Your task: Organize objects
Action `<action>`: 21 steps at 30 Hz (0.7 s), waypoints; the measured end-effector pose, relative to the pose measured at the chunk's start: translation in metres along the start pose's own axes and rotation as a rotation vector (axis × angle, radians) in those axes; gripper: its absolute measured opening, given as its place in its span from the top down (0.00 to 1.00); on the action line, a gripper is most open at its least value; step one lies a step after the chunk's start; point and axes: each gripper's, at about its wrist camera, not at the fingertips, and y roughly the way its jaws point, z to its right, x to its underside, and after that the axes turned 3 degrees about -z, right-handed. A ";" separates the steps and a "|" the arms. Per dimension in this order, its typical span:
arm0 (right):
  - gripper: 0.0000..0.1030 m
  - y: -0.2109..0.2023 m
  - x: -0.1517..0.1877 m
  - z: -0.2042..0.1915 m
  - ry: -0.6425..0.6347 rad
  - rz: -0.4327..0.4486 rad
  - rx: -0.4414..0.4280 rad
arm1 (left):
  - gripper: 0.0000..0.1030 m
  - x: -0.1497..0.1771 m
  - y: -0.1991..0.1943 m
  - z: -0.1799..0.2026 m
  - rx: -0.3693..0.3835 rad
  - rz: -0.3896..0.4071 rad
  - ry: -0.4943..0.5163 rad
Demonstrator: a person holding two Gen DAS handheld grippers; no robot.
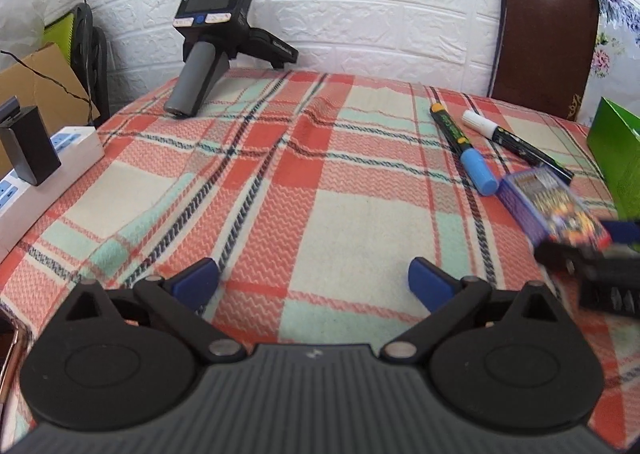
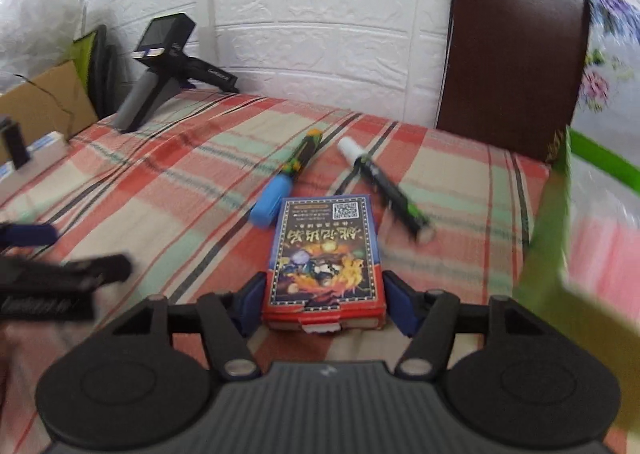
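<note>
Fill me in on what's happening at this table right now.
A person is tidying with two handheld grippers. The right gripper is clamped on a card box above the plaid tablecloth, beside a green container. The left gripper is open and empty. A blue-capped marker and a white-capped marker lie on the cloth.

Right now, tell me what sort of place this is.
Probably a home room: a plaid cloth covers the table, a brown chair back stands against a white brick-pattern wall, and a power strip lies nearby.
</note>
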 end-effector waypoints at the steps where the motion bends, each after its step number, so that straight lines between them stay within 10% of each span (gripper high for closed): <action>1: 0.41 -0.011 0.011 -0.001 -0.001 0.001 -0.014 | 0.01 0.000 -0.003 0.003 0.017 -0.019 0.002; 10: 0.41 -0.084 0.065 0.011 0.134 0.007 -0.176 | 0.05 0.003 -0.032 0.049 0.487 -0.273 -0.072; 14: 0.41 -0.098 0.069 0.023 0.233 0.020 -0.274 | 0.39 -0.001 -0.037 0.080 0.583 -0.347 -0.064; 21: 0.41 -0.151 0.067 0.068 0.254 0.246 -0.107 | 0.41 -0.043 -0.079 0.166 0.691 -0.214 0.120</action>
